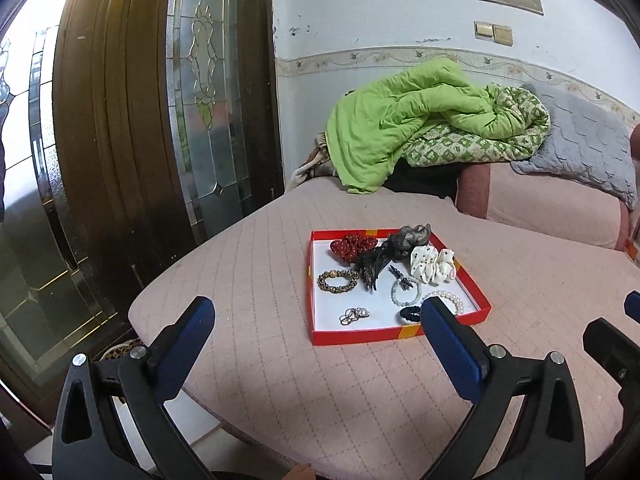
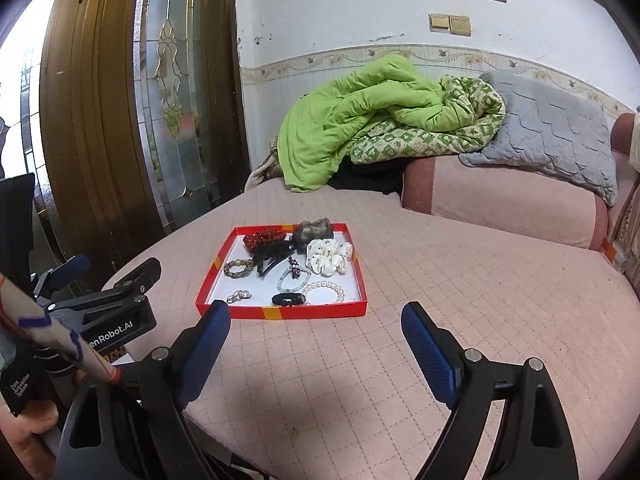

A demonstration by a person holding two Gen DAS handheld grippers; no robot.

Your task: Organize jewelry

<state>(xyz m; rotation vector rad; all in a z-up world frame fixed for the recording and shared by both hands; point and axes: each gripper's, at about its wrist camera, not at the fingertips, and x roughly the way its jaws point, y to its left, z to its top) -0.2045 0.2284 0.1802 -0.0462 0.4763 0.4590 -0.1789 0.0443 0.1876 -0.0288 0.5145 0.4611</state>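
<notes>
A shallow red tray (image 1: 360,338) (image 2: 320,311) with a white floor lies on the pink quilted surface. In it lie a red scrunchie (image 1: 354,247), a grey scrunchie (image 1: 408,237), a white dotted scrunchie (image 1: 432,264) (image 2: 329,256), a black hair claw (image 1: 370,268), a brown bead bracelet (image 1: 338,281), a pale bead bracelet (image 1: 406,292), a pearl bracelet (image 1: 450,300) (image 2: 325,290), a black hair tie (image 2: 289,299) and small rings (image 1: 354,315). My left gripper (image 1: 316,316) is open and empty, just short of the tray. My right gripper (image 2: 316,322) is open and empty, before the tray's near edge.
A green quilt (image 1: 420,120) and a grey pad (image 1: 580,140) are piled on the sofa at the back. A brown door with patterned glass (image 1: 120,140) stands to the left. The cushion's rounded edge (image 1: 160,292) drops off at left. The left gripper's body shows in the right wrist view (image 2: 100,304).
</notes>
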